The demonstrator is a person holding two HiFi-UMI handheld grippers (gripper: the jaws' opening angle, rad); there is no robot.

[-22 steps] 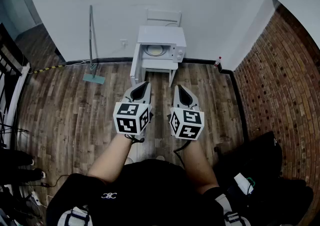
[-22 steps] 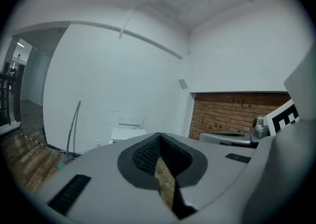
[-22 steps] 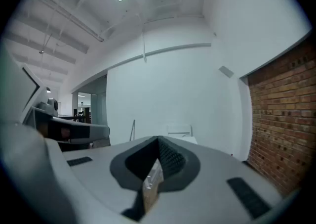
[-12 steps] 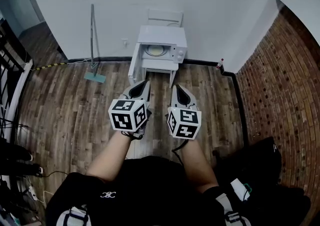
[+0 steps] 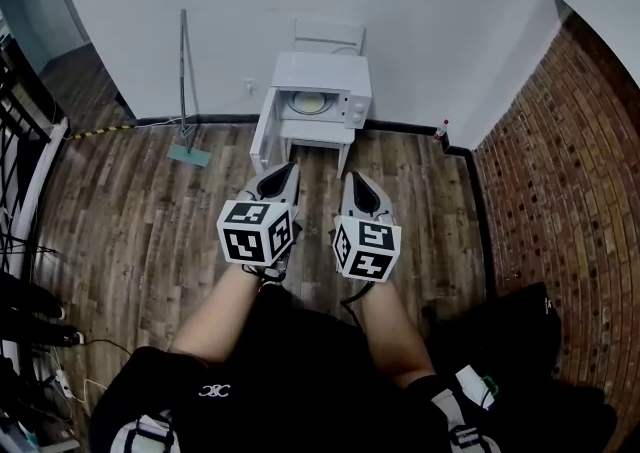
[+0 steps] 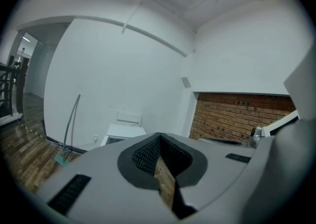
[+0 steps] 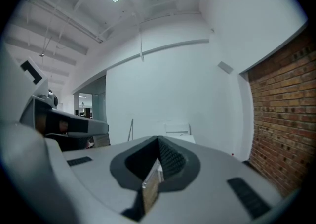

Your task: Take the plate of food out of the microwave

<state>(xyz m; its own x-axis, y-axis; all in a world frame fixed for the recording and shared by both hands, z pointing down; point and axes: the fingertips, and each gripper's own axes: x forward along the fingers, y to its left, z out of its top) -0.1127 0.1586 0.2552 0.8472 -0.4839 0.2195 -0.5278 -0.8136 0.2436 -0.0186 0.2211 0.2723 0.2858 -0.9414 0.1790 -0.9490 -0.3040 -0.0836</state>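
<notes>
A white microwave (image 5: 322, 89) stands on a small white stand against the far wall, its door (image 5: 263, 137) swung open to the left. Inside lies a pale plate of food (image 5: 311, 101). My left gripper (image 5: 290, 170) and right gripper (image 5: 353, 178) hang side by side over the wooden floor, well short of the microwave, both pointing at it. Both are shut with nothing between the jaws. In the left gripper view the shut tips (image 6: 159, 135) aim toward the microwave (image 6: 122, 131). The right gripper view shows its own shut tips (image 7: 158, 140) below the white wall.
A long-handled mop (image 5: 185, 81) leans on the wall left of the microwave. A white chair (image 5: 329, 35) stands behind it. A brick wall (image 5: 560, 161) runs down the right, with a small bottle (image 5: 441, 128) at its corner. A black railing (image 5: 25, 131) lines the left, and black bags (image 5: 540, 341) lie at lower right.
Both grippers have drifted slightly left and stay shut. The microwave and its open door look the same.
</notes>
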